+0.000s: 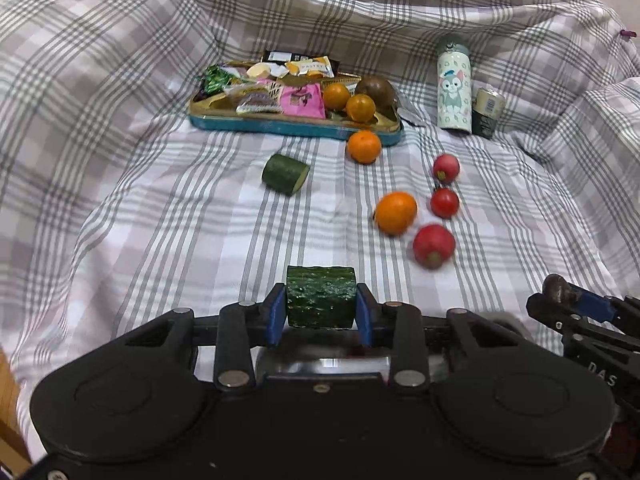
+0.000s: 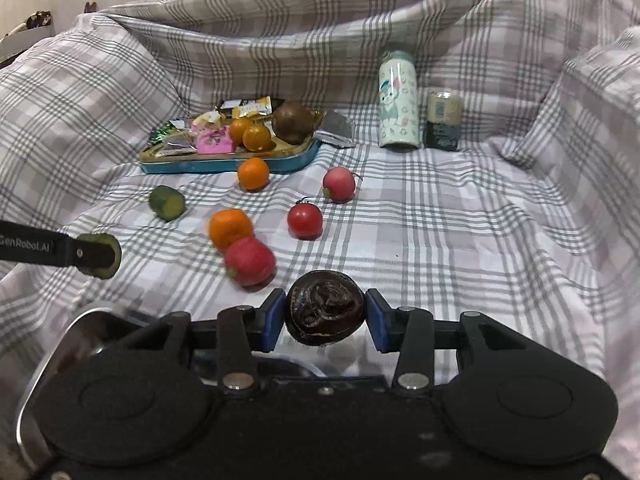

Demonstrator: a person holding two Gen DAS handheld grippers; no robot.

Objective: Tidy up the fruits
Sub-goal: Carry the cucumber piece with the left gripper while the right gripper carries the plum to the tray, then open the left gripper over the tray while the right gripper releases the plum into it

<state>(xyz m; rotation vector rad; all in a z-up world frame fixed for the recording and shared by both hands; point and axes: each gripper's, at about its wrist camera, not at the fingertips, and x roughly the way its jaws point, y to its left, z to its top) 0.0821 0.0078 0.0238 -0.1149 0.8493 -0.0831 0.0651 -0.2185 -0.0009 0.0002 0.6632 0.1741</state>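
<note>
Green cucumber chunk (image 1: 321, 297) pinched crosswise between the blue pads of the left gripper (image 1: 321, 307), long axis running pad to pad, cut ends against them. Straight ahead and up the cloth from it: the teal tray (image 1: 294, 126), already carrying snack packets, two small oranges and a brown fruit. Between gripper and tray: a second cucumber piece (image 1: 285, 173) left of centre, a loose orange (image 1: 363, 146) touching the tray's near rim, another orange (image 1: 395, 213) and three red items off to the right. Right gripper (image 1: 576, 304) visible at the lower right edge, level with the left, neither clearly nearer the tray.

Dark, wrinkled, roundish fruit (image 2: 325, 307), exact kind unclear, squeezed between the pads of the right gripper (image 2: 325, 312). Tray (image 2: 228, 166) lying ahead and to the left from here, so likely a leftward, forward carry past the near radish (image 2: 250, 261) and cherry tomato (image 2: 305, 221). Left gripper with its cucumber end at the far left edge.
</note>
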